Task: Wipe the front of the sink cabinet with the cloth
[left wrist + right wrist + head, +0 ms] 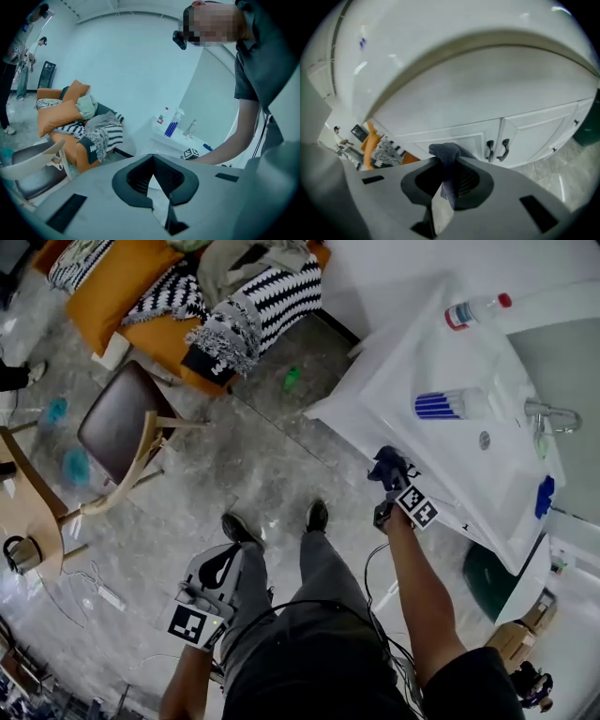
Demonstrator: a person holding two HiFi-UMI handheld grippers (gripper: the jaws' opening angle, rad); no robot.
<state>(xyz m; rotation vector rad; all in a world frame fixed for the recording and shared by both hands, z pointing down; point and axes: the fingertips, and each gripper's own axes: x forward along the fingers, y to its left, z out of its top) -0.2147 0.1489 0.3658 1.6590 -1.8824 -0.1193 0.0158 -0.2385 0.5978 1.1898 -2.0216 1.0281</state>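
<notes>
Dark blue-grey cloth (446,157) is pinched between the jaws of the right gripper (446,178), with a small wad poking past the tips and a tail hanging below. We hold it just under the overhanging white basin (441,352), facing the white panelled front of the sink cabinet (534,126). We cannot tell whether the fabric touches the door.

So little cloth stands beyond the tips that a firm press could, we judge, bring the hard jaws onto the paint and scuff it. A sideways stroke might drag the wad back through the grip. The dark handles (505,149) lie just beside the cloth and could snag it. The basin's edge is close above, so a high pass risks knocking the gripper against it.

Our left gripper (208,594) hangs by the leg, its jaws closed on nothing.
</notes>
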